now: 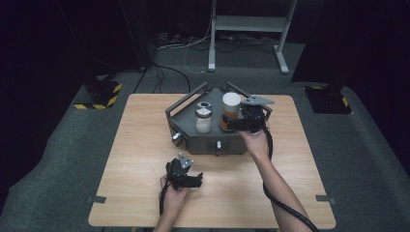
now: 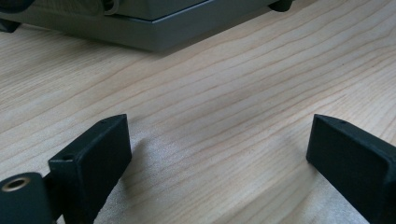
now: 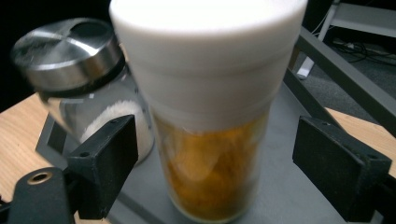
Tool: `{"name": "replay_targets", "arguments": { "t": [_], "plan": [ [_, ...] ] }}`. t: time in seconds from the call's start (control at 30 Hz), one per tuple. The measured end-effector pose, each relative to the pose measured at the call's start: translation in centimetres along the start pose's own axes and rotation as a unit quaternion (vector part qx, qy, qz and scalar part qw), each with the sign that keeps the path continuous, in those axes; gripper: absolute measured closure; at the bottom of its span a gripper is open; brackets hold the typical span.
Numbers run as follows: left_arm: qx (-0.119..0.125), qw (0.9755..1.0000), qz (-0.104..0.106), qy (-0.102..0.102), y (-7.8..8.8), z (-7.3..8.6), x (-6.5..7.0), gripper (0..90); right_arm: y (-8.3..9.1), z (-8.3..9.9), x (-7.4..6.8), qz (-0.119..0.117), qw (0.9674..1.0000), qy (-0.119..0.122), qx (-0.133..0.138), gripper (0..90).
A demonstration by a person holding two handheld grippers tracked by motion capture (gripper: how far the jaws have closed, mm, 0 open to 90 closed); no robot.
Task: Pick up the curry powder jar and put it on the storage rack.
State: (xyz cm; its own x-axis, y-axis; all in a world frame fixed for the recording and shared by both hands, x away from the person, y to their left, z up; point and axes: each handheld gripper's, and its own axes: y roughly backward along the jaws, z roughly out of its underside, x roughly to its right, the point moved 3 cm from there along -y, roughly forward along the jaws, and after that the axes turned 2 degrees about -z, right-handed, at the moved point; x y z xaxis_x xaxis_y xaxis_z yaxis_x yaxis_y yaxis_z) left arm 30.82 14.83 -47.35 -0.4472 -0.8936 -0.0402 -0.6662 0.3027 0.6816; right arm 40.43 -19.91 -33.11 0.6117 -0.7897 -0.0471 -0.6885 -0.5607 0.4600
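A jar of orange-yellow contents with a white lid [image 1: 231, 109] [image 3: 211, 116] stands upright on the grey tray [image 1: 186, 110] at the table's far middle. My right gripper [image 1: 236, 122] [image 3: 215, 163] is open, its jaws either side of the jar with gaps to both. Beside it stands a glass shaker with a steel lid [image 1: 203, 117] [image 3: 79, 70], part full of white grains. My left gripper [image 1: 192, 181] [image 2: 219, 154] rests open low over the bare wooden table [image 2: 224, 93], nothing between its jaws.
The tray has raised rails [image 3: 345, 65] and a front panel with a knob [image 1: 177, 138] and a small switch [image 1: 218, 144]. The tray's base edge [image 2: 154, 32] lies ahead of the left gripper. A metal stand [image 1: 246, 29] and floor cables lie beyond the table.
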Motion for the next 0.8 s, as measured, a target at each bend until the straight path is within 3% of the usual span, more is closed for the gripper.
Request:
{"name": "replay_targets", "arguments": {
  "t": [0.2,0.4,0.8],
  "plan": [
    [0.001,1.0,0.0,0.0,0.0,0.0,0.0,6.7,0.9,1.0,0.3,-0.006,1.0,0.006,0.002,13.9],
    [0.001,1.0,0.0,0.0,0.0,0.0,0.0,6.6,1.9,2.0,0.8,-0.016,0.9999,-0.004,0.002,15.4],
    [0.001,1.0,0.0,0.0,0.0,0.0,0.0,6.6,3.7,4.2,1.2,-0.016,0.9999,0.0,0.005,14.6]
  ]
}}
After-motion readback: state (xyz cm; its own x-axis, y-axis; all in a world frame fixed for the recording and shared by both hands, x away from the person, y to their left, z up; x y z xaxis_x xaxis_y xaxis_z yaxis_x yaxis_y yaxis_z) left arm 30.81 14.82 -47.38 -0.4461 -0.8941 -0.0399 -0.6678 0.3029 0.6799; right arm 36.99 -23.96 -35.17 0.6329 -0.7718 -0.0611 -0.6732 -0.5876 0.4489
